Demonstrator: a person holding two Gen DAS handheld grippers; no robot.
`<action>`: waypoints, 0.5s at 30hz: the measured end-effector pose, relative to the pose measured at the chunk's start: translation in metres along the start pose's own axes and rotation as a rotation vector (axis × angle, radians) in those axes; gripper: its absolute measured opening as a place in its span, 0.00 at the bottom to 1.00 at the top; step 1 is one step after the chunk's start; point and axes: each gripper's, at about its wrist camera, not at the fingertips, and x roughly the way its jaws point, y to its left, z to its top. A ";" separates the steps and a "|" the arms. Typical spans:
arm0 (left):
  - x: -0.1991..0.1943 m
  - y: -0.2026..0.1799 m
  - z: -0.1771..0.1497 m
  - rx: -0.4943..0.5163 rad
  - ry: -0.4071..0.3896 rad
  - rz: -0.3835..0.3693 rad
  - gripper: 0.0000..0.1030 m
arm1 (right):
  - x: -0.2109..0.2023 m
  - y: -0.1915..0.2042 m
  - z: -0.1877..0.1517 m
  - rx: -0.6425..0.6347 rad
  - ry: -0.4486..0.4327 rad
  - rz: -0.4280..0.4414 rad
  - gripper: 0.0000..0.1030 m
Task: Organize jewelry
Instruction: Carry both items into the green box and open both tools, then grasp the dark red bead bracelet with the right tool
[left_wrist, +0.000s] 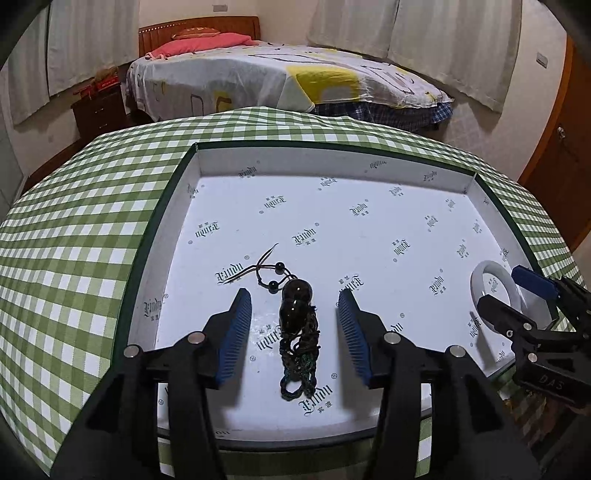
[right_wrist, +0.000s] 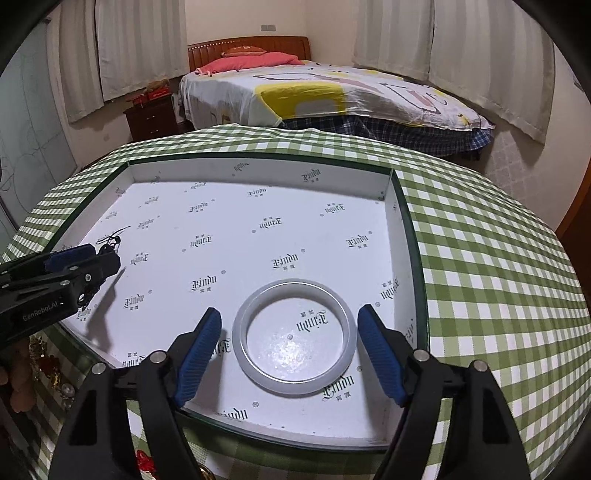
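Note:
A dark beaded necklace with a braided cord (left_wrist: 297, 328) lies on the white floor of a shallow box (left_wrist: 332, 236). My left gripper (left_wrist: 295, 317) is open, its blue pads either side of the necklace, not touching it. A white bangle (right_wrist: 295, 339) lies flat in the box's near right corner. My right gripper (right_wrist: 290, 332) is open, its pads either side of the bangle. The bangle (left_wrist: 495, 291) and the right gripper (left_wrist: 517, 295) also show at the right of the left wrist view. The left gripper (right_wrist: 85, 258) shows at the left of the right wrist view, hiding most of the necklace.
The box (right_wrist: 402, 229) has a dark green rim and sits on a table with a green checked cloth (right_wrist: 498, 277). A bed (right_wrist: 332, 96) and a dark nightstand (right_wrist: 151, 116) stand behind. Red and gold ornaments (right_wrist: 44, 369) lie below the table's near left edge.

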 end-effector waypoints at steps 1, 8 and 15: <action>0.000 0.001 0.000 -0.001 0.001 0.001 0.47 | 0.000 0.000 0.000 0.004 -0.002 0.003 0.72; -0.019 0.010 -0.001 -0.050 -0.028 -0.008 0.56 | -0.022 -0.002 0.000 0.048 -0.053 0.022 0.72; -0.071 0.010 -0.018 -0.071 -0.137 0.021 0.56 | -0.068 0.014 -0.016 0.058 -0.132 0.038 0.72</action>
